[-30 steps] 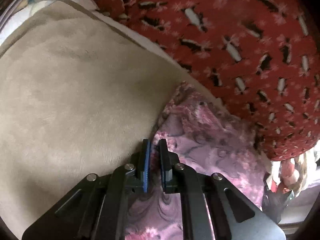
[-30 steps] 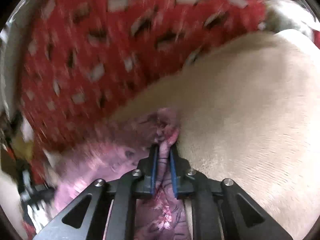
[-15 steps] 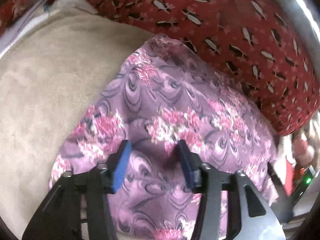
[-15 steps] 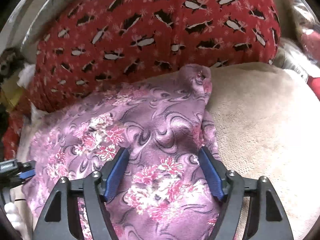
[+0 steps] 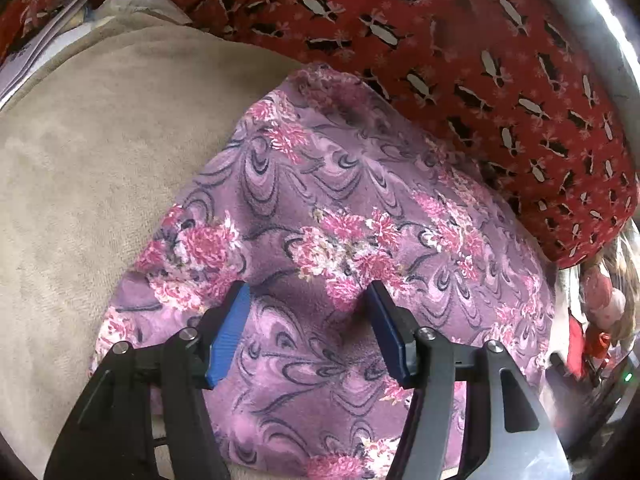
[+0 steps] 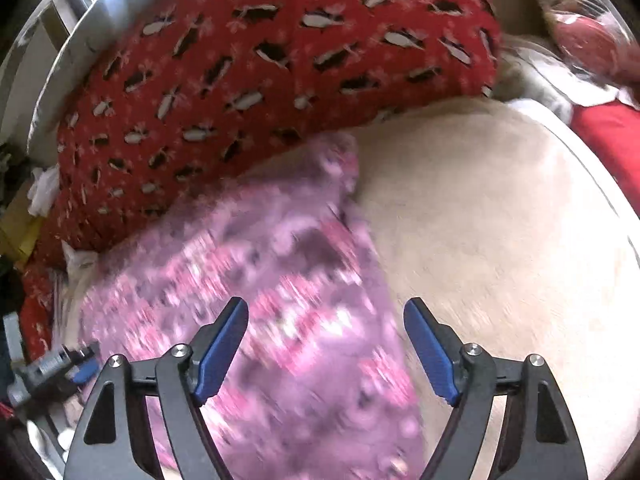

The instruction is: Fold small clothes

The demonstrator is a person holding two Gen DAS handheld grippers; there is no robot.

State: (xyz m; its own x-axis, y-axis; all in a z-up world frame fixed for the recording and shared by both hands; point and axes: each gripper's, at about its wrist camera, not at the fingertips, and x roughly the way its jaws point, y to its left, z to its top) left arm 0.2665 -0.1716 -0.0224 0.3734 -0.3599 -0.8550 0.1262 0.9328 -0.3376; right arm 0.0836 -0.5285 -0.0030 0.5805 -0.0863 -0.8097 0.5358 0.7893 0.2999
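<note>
While purple floral-print fabric garment (image 5: 340, 220) lies spread on beige plush cushion (image 5: 80, 180), left view: left gripper (image 5: 306, 332) angled steeply down over near hem, blue pads (image 5: 230, 332) spreading, nothing pinched, cloth below. Red penguin-print pillow (image 5: 460, 60) behind. Right view, blurred: right gripper (image 6: 326, 348) tilted down over garment's right edge, jaws widening further, holding nothing. Best approach, likely: smooth wrinkles, pinch matching corners, fold evenly.

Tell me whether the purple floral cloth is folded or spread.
Spread: the cloth lies mostly flat on the beige blanket, its pattern showing. No clear fold shows; its near edge is hidden.
</note>
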